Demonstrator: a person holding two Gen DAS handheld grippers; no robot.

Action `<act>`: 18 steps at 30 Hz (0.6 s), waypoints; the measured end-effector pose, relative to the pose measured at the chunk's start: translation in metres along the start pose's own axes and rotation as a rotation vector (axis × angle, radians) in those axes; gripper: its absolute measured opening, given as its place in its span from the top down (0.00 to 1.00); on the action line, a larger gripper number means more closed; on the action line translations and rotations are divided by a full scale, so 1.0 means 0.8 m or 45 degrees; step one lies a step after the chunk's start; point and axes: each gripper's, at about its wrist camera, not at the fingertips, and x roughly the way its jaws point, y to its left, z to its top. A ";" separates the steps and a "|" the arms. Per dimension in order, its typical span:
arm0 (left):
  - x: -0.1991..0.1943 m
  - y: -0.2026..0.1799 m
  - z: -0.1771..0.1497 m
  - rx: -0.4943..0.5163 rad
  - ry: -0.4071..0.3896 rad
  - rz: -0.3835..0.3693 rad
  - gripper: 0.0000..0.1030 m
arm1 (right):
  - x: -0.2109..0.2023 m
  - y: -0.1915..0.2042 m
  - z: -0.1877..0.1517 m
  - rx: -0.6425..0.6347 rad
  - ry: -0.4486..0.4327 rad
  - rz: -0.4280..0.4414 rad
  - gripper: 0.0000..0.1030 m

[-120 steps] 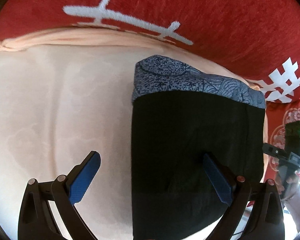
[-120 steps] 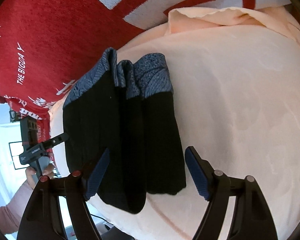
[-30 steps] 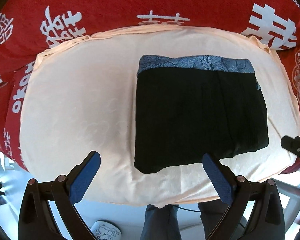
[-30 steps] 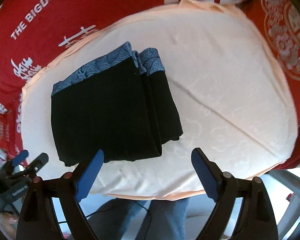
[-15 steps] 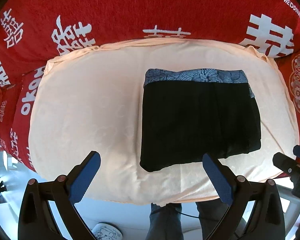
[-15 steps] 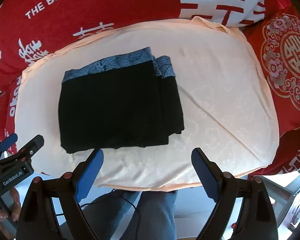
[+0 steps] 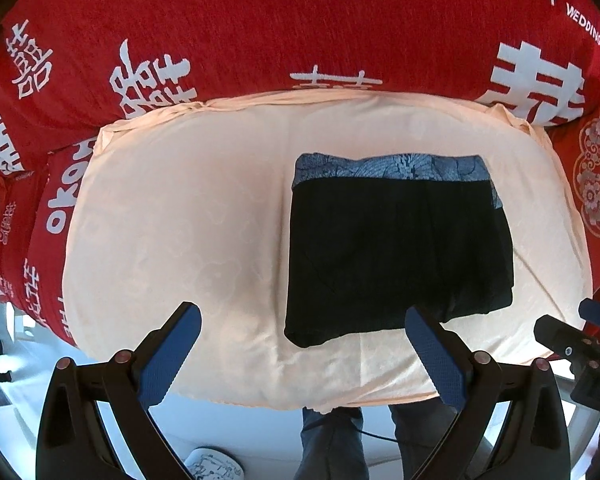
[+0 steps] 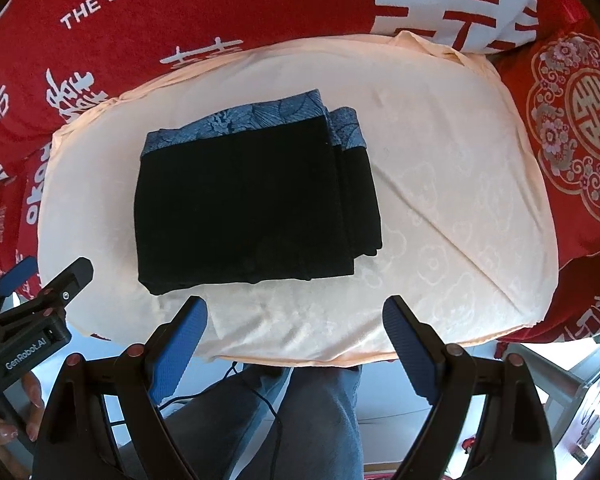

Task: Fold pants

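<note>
The black pants [image 7: 396,252] with a blue patterned waistband lie folded into a flat rectangle on a peach cloth [image 7: 188,216]. They also show in the right wrist view [image 8: 252,200], layers stacked at the right edge. My left gripper [image 7: 302,328] is open and empty, held high above the near edge of the cloth. My right gripper [image 8: 296,320] is open and empty, also high above the near edge. Neither touches the pants. The left gripper's body shows in the right wrist view [image 8: 32,300].
A red cloth with white lettering [image 7: 276,40] surrounds the peach cloth [image 8: 460,208] at the back and sides. The person's legs in jeans [image 8: 308,412] stand below the near edge. The other gripper shows at the right edge [image 7: 580,344].
Both grippers have drawn back and up from the pants, so the whole peach cloth and the person's legs come into view. The folded pants have not moved.
</note>
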 end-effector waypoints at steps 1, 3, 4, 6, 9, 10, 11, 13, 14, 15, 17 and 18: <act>-0.002 0.001 0.001 -0.003 -0.006 -0.002 0.01 | -0.001 0.001 0.001 -0.003 0.001 -0.003 0.11; -0.005 0.002 0.002 -0.007 -0.011 0.004 0.01 | -0.004 0.003 0.003 -0.003 0.001 -0.009 0.11; -0.006 0.003 0.002 -0.009 -0.013 0.006 0.01 | -0.005 0.004 0.003 -0.002 0.001 -0.012 0.11; -0.008 0.003 0.001 -0.015 -0.018 0.003 0.01 | -0.008 0.006 0.003 -0.004 -0.003 -0.018 0.11; -0.011 0.004 -0.001 -0.018 -0.020 0.001 0.01 | -0.011 0.010 0.002 -0.014 -0.005 -0.027 0.11; -0.012 0.004 -0.002 -0.018 -0.022 0.001 0.01 | -0.012 0.011 0.001 -0.015 -0.005 -0.030 0.11; -0.013 0.004 -0.003 -0.018 -0.024 0.002 0.01 | -0.013 0.011 0.000 -0.016 -0.005 -0.031 0.11; -0.014 0.004 -0.004 -0.019 -0.026 0.000 0.01 | -0.015 0.011 0.000 -0.011 -0.007 -0.032 0.11; -0.015 0.004 -0.005 -0.019 -0.027 -0.002 0.01 | -0.016 0.011 -0.001 -0.007 -0.008 -0.033 0.11; -0.016 0.003 -0.006 -0.018 -0.030 -0.002 0.01 | -0.016 0.010 0.001 -0.007 -0.008 -0.034 0.11; -0.018 0.003 -0.007 -0.013 -0.034 -0.001 0.01 | -0.018 0.009 0.001 -0.002 -0.012 -0.039 0.11; -0.018 0.002 -0.008 -0.010 -0.037 -0.001 0.01 | -0.018 0.008 0.001 -0.001 -0.015 -0.039 0.11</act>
